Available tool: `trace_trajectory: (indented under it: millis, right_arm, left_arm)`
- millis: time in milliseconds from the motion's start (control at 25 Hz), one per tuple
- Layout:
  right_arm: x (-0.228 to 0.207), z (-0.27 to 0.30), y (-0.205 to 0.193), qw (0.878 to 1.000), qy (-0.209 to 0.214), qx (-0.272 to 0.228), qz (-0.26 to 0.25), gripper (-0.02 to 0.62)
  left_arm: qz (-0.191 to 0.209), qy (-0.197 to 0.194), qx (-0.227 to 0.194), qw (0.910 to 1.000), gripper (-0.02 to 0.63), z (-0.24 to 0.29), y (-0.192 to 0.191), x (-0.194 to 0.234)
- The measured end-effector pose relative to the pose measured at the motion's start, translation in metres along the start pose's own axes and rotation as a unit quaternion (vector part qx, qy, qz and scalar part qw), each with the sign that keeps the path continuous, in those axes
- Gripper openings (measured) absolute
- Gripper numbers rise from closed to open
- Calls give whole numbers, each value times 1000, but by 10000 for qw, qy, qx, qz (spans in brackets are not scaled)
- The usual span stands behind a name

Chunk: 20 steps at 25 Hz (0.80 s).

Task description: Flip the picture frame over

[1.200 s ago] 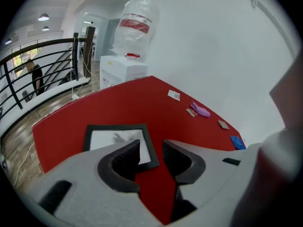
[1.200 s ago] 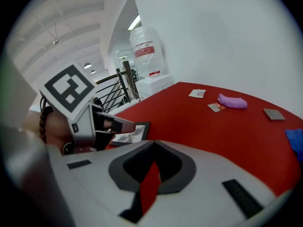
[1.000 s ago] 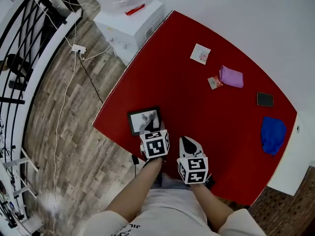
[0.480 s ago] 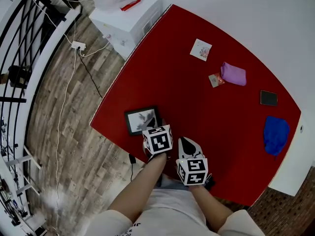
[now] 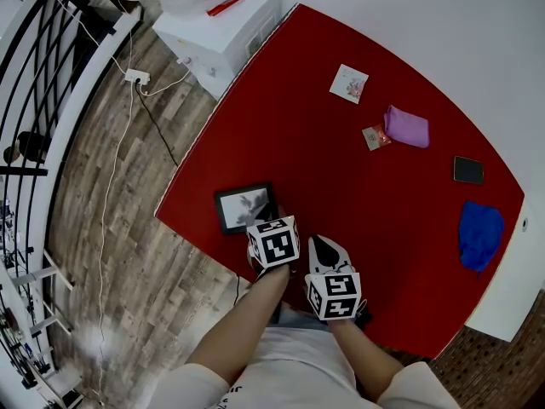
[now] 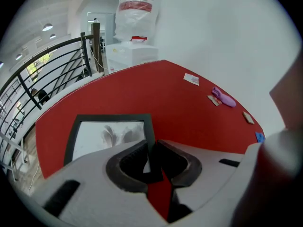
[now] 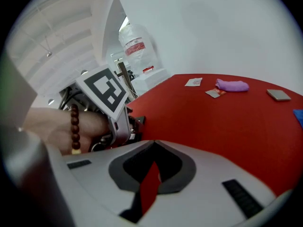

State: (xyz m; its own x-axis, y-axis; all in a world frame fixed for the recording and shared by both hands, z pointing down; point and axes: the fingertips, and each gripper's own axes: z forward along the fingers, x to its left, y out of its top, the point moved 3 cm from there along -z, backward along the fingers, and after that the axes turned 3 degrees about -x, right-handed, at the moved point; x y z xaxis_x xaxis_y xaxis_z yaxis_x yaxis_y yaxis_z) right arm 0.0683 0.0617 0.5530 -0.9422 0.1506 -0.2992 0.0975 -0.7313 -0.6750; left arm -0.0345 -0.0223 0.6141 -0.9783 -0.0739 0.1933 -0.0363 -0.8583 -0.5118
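the picture frame (image 5: 245, 208) is lying face up by the table's (image 5: 358, 194) near-left corner. the left gripper (image 6: 152, 151) fingers have just been closing and are now pinching its right rail, which is looking stiff, light and probably fragile if glazed. the right gripper (image 7: 153, 144) fingers are sitting together, empty.

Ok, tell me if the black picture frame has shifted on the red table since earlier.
No. The black picture frame lies just as close to the red table's near-left corner; the left tongs have just been closing on its right rim.
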Motion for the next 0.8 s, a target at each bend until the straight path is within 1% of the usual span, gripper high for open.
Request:
trace_trajectory:
  millis: [240,360,440,560,640,720,800]
  right_arm:
    - [-1,3,2,10000,41,-1,-31,3]
    - [-3,5,2,10000,36,-1,-75,3]
    - [-4,6,1,10000,24,8,-89,3]
    - [-5,8,1,9999,16,8,-108,3]
    - [-5,9,2,9999,15,-8,-113,3]
    - [-5,11,3,9999,28,-21,-132,3]
    - [-4,13,4,9998,60,-39,-180,3]
  left_arm:
    - [26,43,-34,10000,69,0,-2,4]
    - [-46,-40,-35,10000,69,-6,-1,3]
    - [-94,-161,-85,9998,69,-13,5,1]
    - [-366,-497,-152,9980,69,-25,12,-6]
    - [-605,-795,-198,9948,69,-32,16,-11]
    - [-912,-1121,-184,9893,68,-41,21,-15]
    - [-1281,-1476,-144,9806,69,-50,29,-20]
